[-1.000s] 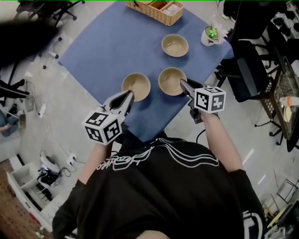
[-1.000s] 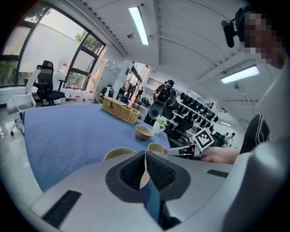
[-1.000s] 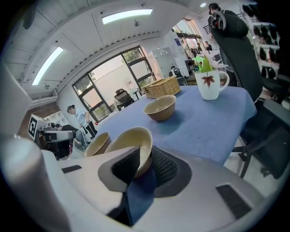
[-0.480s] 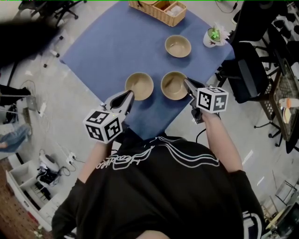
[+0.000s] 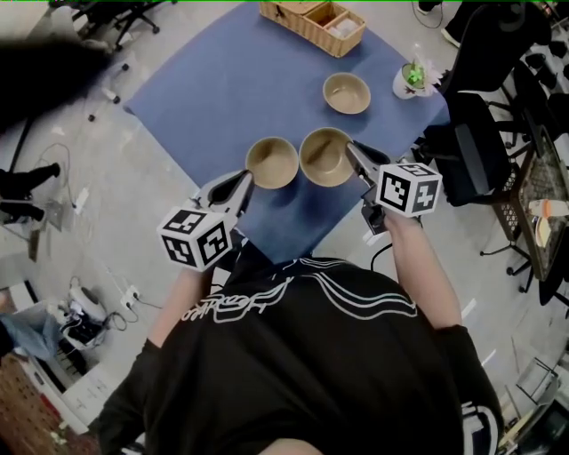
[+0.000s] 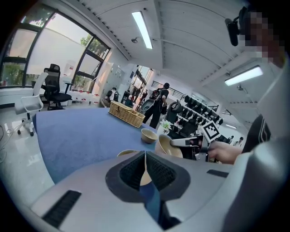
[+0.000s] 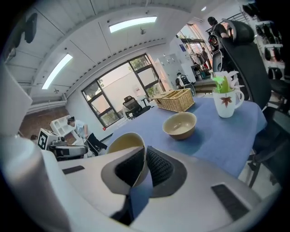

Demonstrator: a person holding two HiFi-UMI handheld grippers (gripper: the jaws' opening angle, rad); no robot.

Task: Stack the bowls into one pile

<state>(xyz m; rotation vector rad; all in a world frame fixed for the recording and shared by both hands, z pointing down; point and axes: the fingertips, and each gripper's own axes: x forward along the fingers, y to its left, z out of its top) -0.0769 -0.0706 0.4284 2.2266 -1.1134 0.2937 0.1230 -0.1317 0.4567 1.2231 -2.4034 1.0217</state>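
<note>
Three tan bowls are on or over the blue tabletop (image 5: 222, 89). My right gripper (image 5: 349, 149) (image 7: 144, 156) is shut on the near rim of one bowl (image 5: 322, 158) (image 7: 124, 144), which hangs tilted just above the cloth. Close on its left a second bowl (image 5: 271, 163) (image 6: 128, 153) rests on the table. My left gripper (image 5: 246, 177) (image 6: 145, 154) hovers at that bowl's near-left side, its pads shut together with nothing seen between them. The third bowl (image 5: 347, 92) (image 7: 180, 124) sits farther back on the right.
A wicker basket (image 5: 311, 19) (image 7: 174, 99) stands at the table's far edge. A white mug holding a green plant (image 5: 411, 78) (image 7: 226, 102) is at the right corner. A black office chair (image 5: 467, 160) stands beside the table on the right.
My right gripper has shut on the bowl's rim and raised it, carrying it leftward toward the neighbouring bowl. The left gripper has hardly moved.
</note>
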